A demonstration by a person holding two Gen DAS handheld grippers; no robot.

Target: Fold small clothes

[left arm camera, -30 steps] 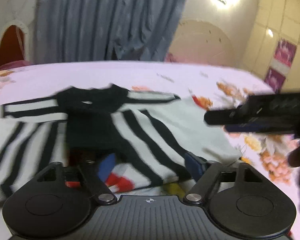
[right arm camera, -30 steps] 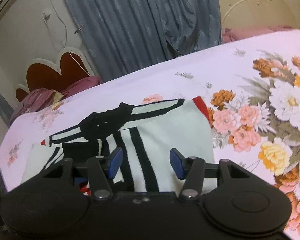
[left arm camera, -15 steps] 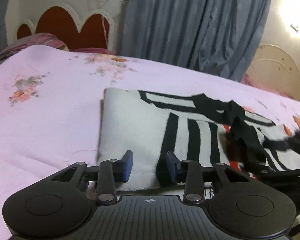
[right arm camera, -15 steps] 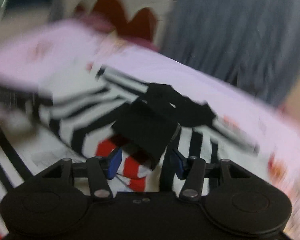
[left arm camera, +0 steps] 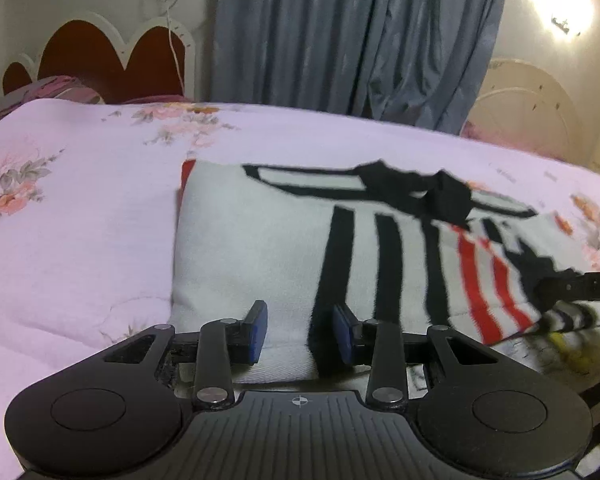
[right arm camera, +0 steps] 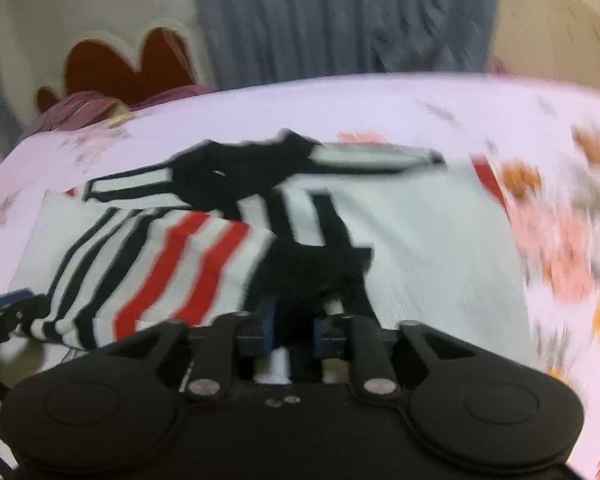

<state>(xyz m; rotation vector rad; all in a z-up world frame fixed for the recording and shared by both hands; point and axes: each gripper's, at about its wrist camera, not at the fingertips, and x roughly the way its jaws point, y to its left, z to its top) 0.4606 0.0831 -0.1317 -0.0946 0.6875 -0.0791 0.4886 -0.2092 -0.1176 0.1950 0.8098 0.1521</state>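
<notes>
Two wrist views of a folding step on a bed (left arm camera: pixel 80 240). The garment (left arm camera: pixel 252 248), a small white top with black stripes, a black collar and a red-striped panel, lies spread flat on the pink floral bedcover, its collar toward the far edge near the curtain (left arm camera: pixel 360 40) and its near hem just in front of both tools.

Left gripper (left arm camera: pixel 300 334): its blue pads straddle the near hem of the garment, one pad over plain white cloth and the other at a black stripe. A gap shows beside each pad, so the jaws stand partly apart with cloth between them; whether the pads actually press the hem cannot be told. The placement at the hem suggests it is meant to lift that edge for a fold toward the collar.

Right gripper (right arm camera: pixel 294 330): its jaws are closing, and a bunched fold of black cloth sits between the blue pads, seemingly already pinched, though blur leaves the contact uncertain. The red-striped panel (right arm camera: pixel 188 264) lies turned over the striped body just left of this grip, probably a flap being carried across.

In the left view the right tool's tip enters from the right edge at the red-striped panel. The headboard (left arm camera: pixel 112 60) stands behind the bed.
</notes>
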